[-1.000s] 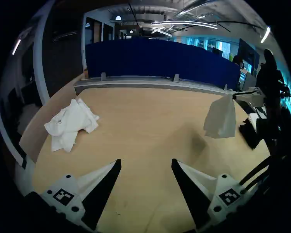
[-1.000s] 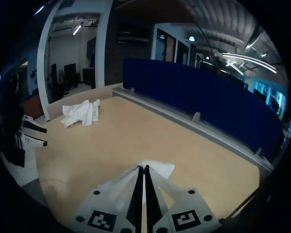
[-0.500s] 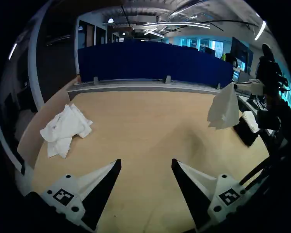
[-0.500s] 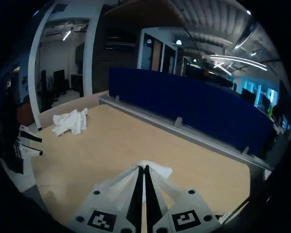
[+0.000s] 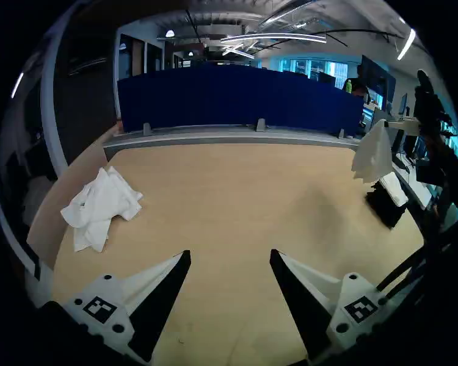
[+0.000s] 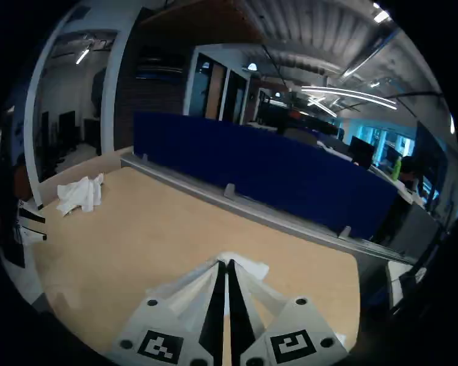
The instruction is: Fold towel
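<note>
Left gripper view: a crumpled white pile [image 5: 101, 207] lies at the left edge of the table [image 5: 229, 183]. The left gripper [image 5: 229, 255] hangs mid-table, fingers wide apart and empty. Far right, the right gripper [image 5: 406, 126] pinches the towel [image 5: 374, 160] tight, and it dangles near the table's right edge. Held by so little cloth, it could slip free and fall off the table.

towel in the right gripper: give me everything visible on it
The towel is white, plain soft cloth. It hangs limp from the right gripper, pinched at its top, narrow there and widening downward in loose folds. In the left gripper view it hangs by the far right side of the table, apparently lifted off it, with nothing else touching it. In the right gripper view a small bunch shows just past the shut fingertips.
</note>
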{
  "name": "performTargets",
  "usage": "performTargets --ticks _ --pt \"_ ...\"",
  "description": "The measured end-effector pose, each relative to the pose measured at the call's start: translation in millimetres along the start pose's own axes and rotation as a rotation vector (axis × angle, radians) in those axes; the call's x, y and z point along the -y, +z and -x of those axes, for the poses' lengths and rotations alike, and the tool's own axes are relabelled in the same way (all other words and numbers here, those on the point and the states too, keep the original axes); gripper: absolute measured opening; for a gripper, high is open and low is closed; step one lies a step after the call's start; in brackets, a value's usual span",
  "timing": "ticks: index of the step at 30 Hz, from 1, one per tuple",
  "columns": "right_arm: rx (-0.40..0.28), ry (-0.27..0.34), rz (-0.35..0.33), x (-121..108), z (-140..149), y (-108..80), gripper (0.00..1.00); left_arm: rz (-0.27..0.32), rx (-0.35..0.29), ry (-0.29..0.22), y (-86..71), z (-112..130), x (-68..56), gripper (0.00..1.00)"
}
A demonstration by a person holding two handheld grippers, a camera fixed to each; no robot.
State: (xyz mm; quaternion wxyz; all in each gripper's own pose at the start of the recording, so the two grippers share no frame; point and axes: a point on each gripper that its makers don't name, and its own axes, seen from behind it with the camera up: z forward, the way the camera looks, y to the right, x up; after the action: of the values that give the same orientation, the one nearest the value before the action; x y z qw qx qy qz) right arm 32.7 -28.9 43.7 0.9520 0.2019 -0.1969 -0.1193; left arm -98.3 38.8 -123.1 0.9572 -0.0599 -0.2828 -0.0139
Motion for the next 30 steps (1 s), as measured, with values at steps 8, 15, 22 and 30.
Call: performTargets --ticks 8,15,22,30 --pt "0.024 0.001 0.088 -65.7 8.7 -18.8 0.03 -0.007 0.006 0.003 3.7 -0.8 -1.6 0.96" --pt "0.038 0.021 0.158 -118.0 16.5 -35.8 0.03 -0.006 0.016 -0.004 8.9 -3.0 -6.4 0.96" --pt "0.054 0.058 0.196 -153.5 28.7 -38.2 0.03 -0.005 0.02 -0.003 12.9 -6.4 -12.7 0.96" --pt "0.059 0.083 0.208 -170.3 36.7 -31.3 0.03 -0.006 0.024 0.007 16.4 -9.7 -20.9 0.96"
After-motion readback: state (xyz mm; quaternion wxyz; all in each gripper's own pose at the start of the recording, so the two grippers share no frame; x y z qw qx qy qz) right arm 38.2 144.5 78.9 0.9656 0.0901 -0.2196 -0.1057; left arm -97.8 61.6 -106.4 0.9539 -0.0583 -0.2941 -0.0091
